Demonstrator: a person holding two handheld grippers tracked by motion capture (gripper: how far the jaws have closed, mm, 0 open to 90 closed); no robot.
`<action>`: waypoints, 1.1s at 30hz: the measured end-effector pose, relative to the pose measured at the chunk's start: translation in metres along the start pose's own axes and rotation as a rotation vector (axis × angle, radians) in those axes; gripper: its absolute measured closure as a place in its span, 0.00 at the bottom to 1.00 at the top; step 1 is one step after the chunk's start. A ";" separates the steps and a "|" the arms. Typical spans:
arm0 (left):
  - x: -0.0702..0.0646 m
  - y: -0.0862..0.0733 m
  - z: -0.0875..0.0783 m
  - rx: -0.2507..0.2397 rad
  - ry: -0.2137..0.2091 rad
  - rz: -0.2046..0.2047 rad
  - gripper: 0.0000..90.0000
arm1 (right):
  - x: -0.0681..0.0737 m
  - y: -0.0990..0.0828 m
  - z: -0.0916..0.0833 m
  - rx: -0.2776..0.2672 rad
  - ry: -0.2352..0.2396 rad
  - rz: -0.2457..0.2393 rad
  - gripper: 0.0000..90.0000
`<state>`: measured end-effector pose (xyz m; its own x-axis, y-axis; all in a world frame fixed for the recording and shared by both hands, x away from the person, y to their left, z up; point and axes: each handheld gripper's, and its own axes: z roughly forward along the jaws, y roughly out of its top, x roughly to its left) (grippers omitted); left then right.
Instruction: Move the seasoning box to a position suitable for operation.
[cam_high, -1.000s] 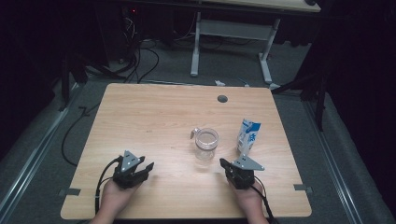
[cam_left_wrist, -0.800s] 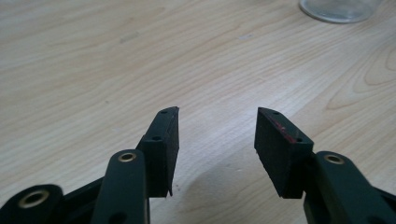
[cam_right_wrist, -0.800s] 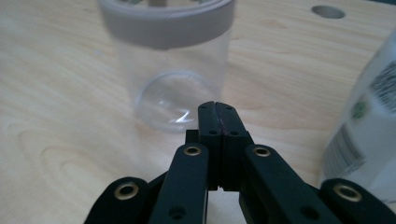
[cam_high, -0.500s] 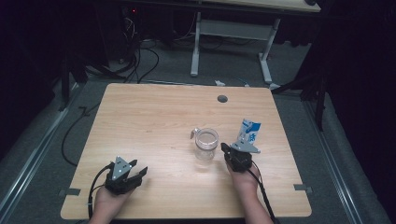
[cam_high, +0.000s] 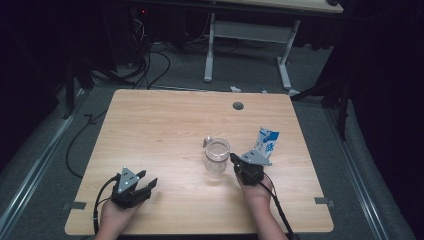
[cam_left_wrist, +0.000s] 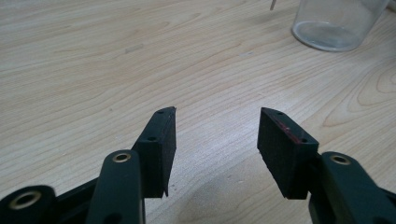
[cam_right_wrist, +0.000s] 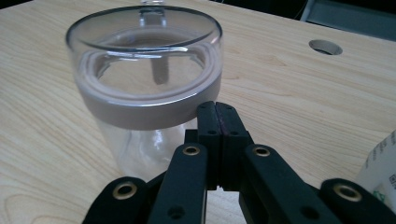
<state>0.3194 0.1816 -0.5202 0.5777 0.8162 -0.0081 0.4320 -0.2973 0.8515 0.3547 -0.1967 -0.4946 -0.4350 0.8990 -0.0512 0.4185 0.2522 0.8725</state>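
Observation:
A clear glass jar (cam_high: 217, 155) with a wide lid and a grey band stands upright right of the table's middle. Just right of it stands a blue and white carton (cam_high: 266, 142). My right gripper (cam_high: 233, 157) is shut with nothing in it, its tips close to the jar's right side. In the right gripper view the shut tips (cam_right_wrist: 217, 109) point at the jar (cam_right_wrist: 144, 88) just under the grey band; I cannot tell whether they touch it. My left gripper (cam_high: 146, 181) lies near the front left edge. It is open (cam_left_wrist: 217, 135), the jaws have just been opening, and only bare wood lies between them.
The wooden table (cam_high: 165, 125) has a round cable hole (cam_high: 238, 106) near its far edge. The carton's edge (cam_right_wrist: 380, 163) stands right beside the right gripper. The jar's base (cam_left_wrist: 334, 23) is far ahead of the left jaws. A desk frame and cables are on the floor beyond.
My right gripper has moved forward and left, from near the front edge up to the jar, between jar and carton. The left hand has stayed about where it was.

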 end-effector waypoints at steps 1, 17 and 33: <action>0.000 0.000 0.000 0.001 -0.004 -0.004 0.53 | 0.002 -0.001 -0.002 -0.001 0.002 -0.001 0.98; -0.003 0.000 0.002 -0.020 -0.054 -0.028 0.76 | -0.006 0.001 0.003 -0.011 -0.030 0.013 0.98; -0.002 -0.002 0.003 -0.017 -0.040 -0.040 0.85 | -0.007 0.013 0.027 -0.020 -0.012 0.009 0.98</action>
<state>0.3194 0.1789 -0.5238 0.5876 0.8067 -0.0627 0.4434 -0.2563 0.8589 0.3852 -0.1903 -0.4960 -0.4217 0.9054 -0.0488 0.4067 0.2370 0.8823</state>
